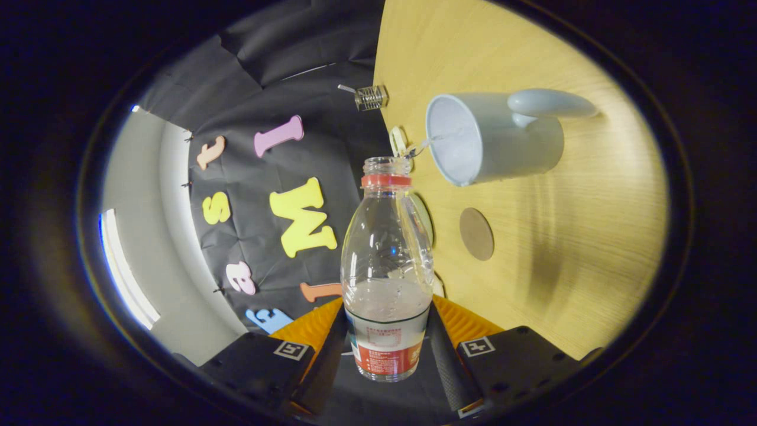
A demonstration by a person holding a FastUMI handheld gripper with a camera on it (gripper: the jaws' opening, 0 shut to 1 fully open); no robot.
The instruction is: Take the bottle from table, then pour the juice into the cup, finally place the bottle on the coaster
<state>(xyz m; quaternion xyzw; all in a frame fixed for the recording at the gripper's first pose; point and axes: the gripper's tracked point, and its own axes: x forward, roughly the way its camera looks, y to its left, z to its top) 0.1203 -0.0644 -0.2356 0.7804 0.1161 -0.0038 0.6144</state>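
The tongs [387, 349] are clamped on the bottle [387, 260], one finger pressing each side of its labelled lower part. The whole view is rolled over, so the wooden worktop [568, 248] stands up like a wall beside the bottle, and the clear liquid inside sits in the bottle's lower part, by the fingers. The bottle is uncapped, a red ring round its neck, and its open mouth points toward the cup [494, 136]. That pale cup with its curved handle stands on the worktop just beyond the bottle's mouth, its opening facing the camera; a thin streak seems to run between the mouth and the cup's rim, though it is too faint to be sure. The round coaster [476, 234] lies flat on the worktop, near the cup and beside the bottle's shoulder. A small clear glass object [370, 97] sits at the worktop's far edge, against the black booth wall.
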